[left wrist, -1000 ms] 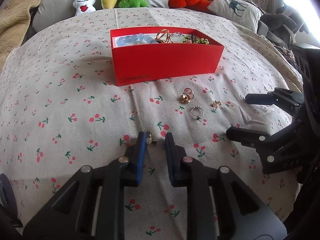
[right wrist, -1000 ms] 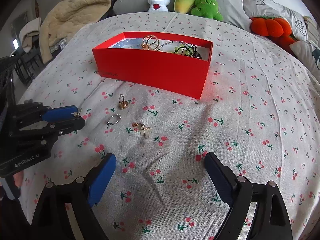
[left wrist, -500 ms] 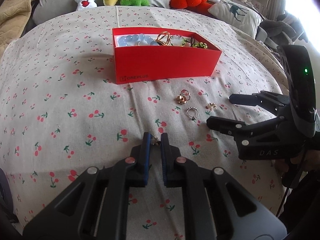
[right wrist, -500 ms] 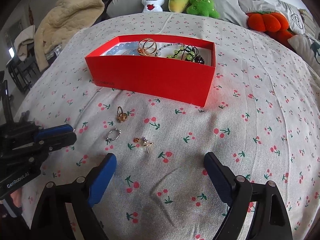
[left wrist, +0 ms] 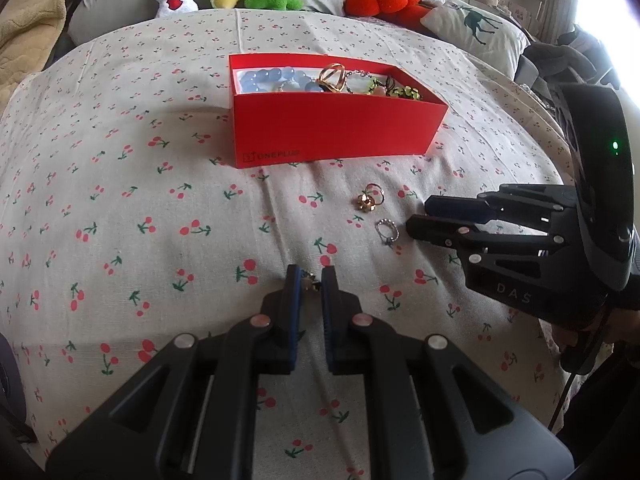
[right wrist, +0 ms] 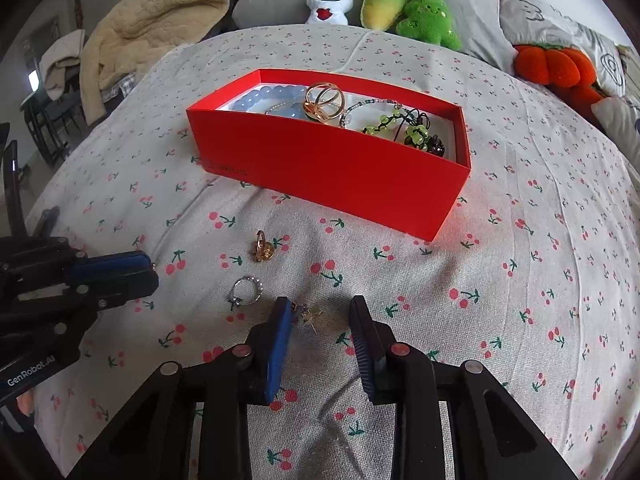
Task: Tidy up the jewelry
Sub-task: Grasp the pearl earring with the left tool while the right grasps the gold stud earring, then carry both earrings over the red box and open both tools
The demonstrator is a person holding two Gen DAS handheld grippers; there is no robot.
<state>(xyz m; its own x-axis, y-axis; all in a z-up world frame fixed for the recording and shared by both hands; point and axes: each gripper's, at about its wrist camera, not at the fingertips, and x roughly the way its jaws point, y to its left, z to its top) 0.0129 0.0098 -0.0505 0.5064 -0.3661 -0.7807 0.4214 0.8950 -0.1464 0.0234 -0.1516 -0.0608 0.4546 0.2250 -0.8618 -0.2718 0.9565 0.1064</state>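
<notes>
The bedspread was cream, printed with small red cherries on green stems. The box was bright red with a white inside, and held pale blue beads, a gold ring and yellow-green beads. Behind lay a white plush with a red heart, two green plushes and an orange one. The gripper pads were blue on black.
</notes>
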